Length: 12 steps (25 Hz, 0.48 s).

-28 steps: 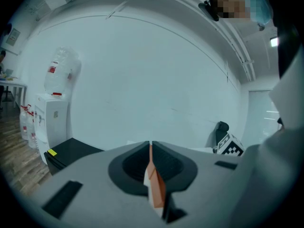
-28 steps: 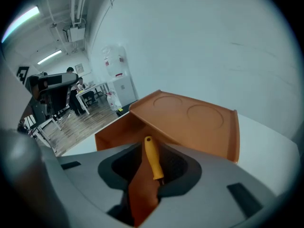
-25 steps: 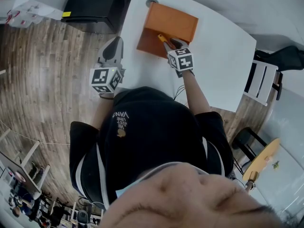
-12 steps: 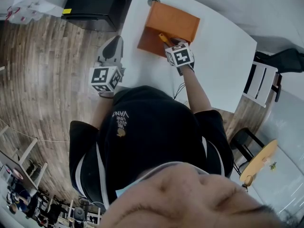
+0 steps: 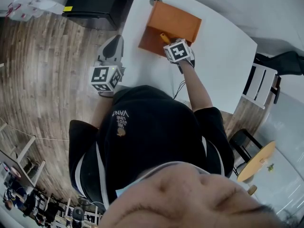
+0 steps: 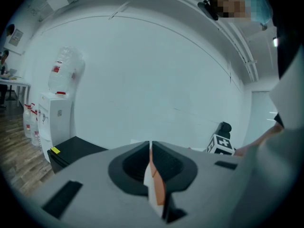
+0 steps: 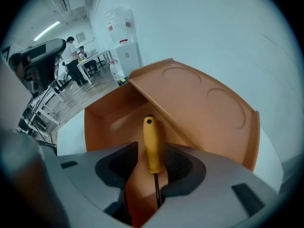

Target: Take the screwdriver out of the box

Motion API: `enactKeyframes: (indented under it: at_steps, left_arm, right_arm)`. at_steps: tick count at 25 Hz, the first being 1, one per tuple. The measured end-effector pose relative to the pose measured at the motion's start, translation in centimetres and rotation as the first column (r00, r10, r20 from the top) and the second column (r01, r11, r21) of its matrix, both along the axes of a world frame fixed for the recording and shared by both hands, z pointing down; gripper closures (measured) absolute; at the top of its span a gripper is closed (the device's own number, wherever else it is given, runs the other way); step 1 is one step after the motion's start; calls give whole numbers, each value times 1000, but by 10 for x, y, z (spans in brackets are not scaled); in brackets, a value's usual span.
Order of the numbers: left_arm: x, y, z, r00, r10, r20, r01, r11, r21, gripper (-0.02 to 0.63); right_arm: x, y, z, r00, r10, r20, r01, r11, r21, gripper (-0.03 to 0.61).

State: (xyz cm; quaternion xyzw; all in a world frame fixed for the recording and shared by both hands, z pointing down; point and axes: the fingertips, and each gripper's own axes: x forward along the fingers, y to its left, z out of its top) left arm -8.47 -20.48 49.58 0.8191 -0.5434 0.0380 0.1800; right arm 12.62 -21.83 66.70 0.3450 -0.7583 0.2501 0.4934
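An orange box (image 5: 173,23) stands open on the white table (image 5: 223,56), with its lid (image 7: 199,103) raised. A screwdriver with a yellow handle (image 7: 151,146) lies at the box's near edge, and the handle (image 5: 164,37) also shows in the head view. My right gripper (image 5: 170,43) points steeply down over it. Its jaws have just been opening, and in the right gripper view the gripper (image 7: 151,164) is open with the handle and dark shaft between the pads, a gap on the left. My left gripper (image 5: 113,46) hangs off the table's left edge, shut (image 6: 150,158) and empty.
A black cabinet (image 5: 95,4) stands left of the table, with a water dispenser (image 6: 57,113) beside it. A white chair (image 5: 260,82) is at the table's right. The floor is wood. The right gripper's marker cube (image 6: 219,144) shows in the left gripper view.
My right gripper has shifted a little toward the box and tipped more steeply down over the screwdriver. The screwdriver, the box and my left gripper have not moved.
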Motion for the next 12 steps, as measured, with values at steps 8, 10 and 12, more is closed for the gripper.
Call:
enactKeyframes:
  at_steps: [8,10,12]
  left_arm:
    - [-6,0,4,1000,-14,-13,14,1000,-5,586]
    - [-6,0,6,1000,-16,-16,16,1000,-9,586]
    - [-6,0,7,1000,-18,-17,17,1000,-12,586]
  right_arm:
    - [2,4,14,992,-78,-100,73,996,-59,423]
    - [2,5,17,989,-99,-112,90,993,-76,423]
    - [1,4,17,986,-111,-124,102,992,-81,423]
